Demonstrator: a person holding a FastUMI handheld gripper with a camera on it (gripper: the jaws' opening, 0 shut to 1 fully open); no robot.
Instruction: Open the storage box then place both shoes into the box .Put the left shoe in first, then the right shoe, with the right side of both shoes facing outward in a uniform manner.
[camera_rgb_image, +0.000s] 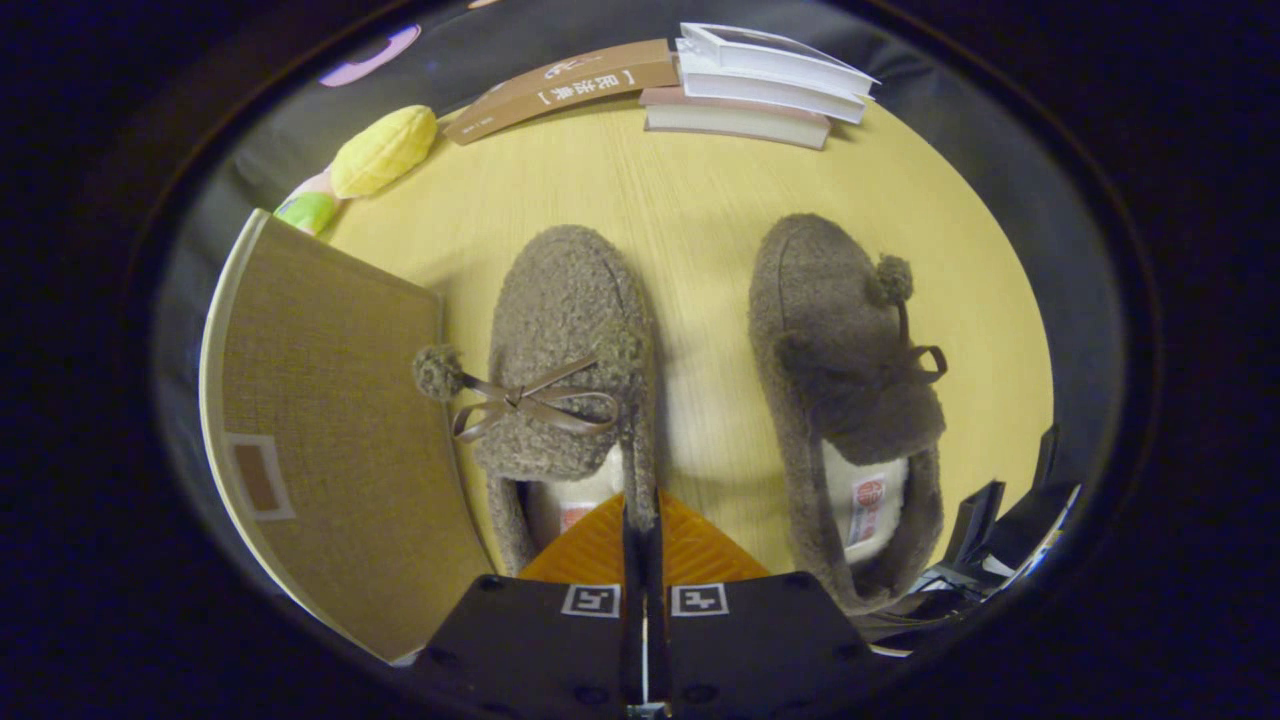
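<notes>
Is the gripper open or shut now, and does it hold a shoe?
Shut. The gripper has its fingers pressed together on the side wall of the shoe with the bow, beside the storage box.

Two shoes, fuzzy grey-brown: left shoe (570, 340) with brown ribbon bow, cream lining; right shoe (840, 390) same, cream insole. Storage box (330, 430) tan woven weave, cream rim. Table (690, 200) pale yellow wood grain. Yellow plush toy (383, 150). Brown book (560, 88), white books (770, 70).
</notes>
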